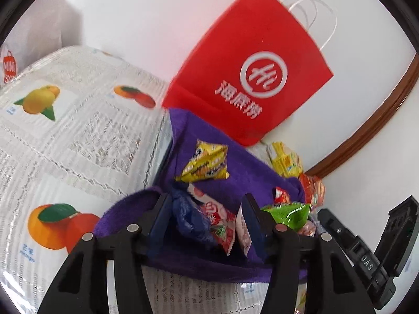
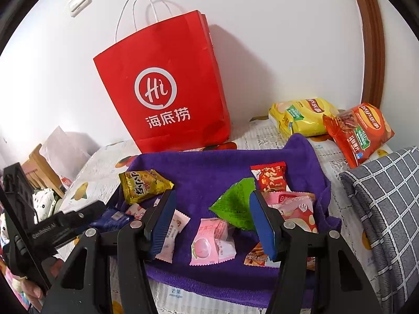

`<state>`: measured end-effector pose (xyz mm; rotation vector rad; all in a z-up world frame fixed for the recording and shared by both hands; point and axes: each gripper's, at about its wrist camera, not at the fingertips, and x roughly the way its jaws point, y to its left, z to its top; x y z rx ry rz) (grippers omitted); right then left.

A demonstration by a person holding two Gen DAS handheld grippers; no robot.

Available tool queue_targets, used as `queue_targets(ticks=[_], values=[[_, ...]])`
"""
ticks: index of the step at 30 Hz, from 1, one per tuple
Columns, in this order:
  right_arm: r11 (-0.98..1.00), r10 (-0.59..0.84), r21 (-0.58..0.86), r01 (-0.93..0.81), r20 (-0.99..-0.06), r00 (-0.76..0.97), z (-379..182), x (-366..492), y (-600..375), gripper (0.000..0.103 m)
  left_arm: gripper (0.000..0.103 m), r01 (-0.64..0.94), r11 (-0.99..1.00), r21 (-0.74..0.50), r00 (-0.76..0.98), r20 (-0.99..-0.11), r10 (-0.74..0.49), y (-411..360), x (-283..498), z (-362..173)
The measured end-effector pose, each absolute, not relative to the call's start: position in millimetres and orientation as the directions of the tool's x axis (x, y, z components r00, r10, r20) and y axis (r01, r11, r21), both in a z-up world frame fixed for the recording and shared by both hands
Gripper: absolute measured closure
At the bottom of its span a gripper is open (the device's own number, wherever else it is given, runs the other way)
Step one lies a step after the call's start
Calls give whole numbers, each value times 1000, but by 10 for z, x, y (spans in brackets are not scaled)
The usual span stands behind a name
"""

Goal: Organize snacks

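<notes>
Snacks (image 2: 209,240) lay loose on the towel (image 2: 209,175); both grippers, left (image 1: 204,217) and right (image 2: 212,222), hung unclenched, empty. Picking seemed underway; next, closing on one packet.

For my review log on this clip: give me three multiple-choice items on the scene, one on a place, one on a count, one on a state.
1. Where does the red paper bag stand?
A against the wall, behind the purple towel
B on the towel
C on the grey checked cloth

2. How many big crisp bags lie beyond the towel, right?
A one
B two
C four

3. The right hand-held gripper is
A shut on a packet
B open
C out of view

A: upright at the wall. B: yellow crisp bag, orange crisp bag. B: its pads stand apart, gripping nothing.
</notes>
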<state>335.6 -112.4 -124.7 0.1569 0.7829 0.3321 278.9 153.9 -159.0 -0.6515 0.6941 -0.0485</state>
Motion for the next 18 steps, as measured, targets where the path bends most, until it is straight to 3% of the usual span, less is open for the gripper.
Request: queue_targets(ticks=[10, 14, 18], values=[[902, 428, 266, -339, -654, 624, -1090, 3096, -1145, 45, 50, -173, 780, -601, 777, -570, -267, 1660, 2751, -1549], [905, 410, 233, -357, -704, 580, -1091, 2835, -1252, 45, 50, -168, 756, -633, 766, -566, -303, 1676, 2760, -1557], [907, 385, 201, -370, -752, 535, -1200, 2554, -1351, 36, 50, -134, 745, -653, 755, -555, -350, 1639, 2751, -1537]])
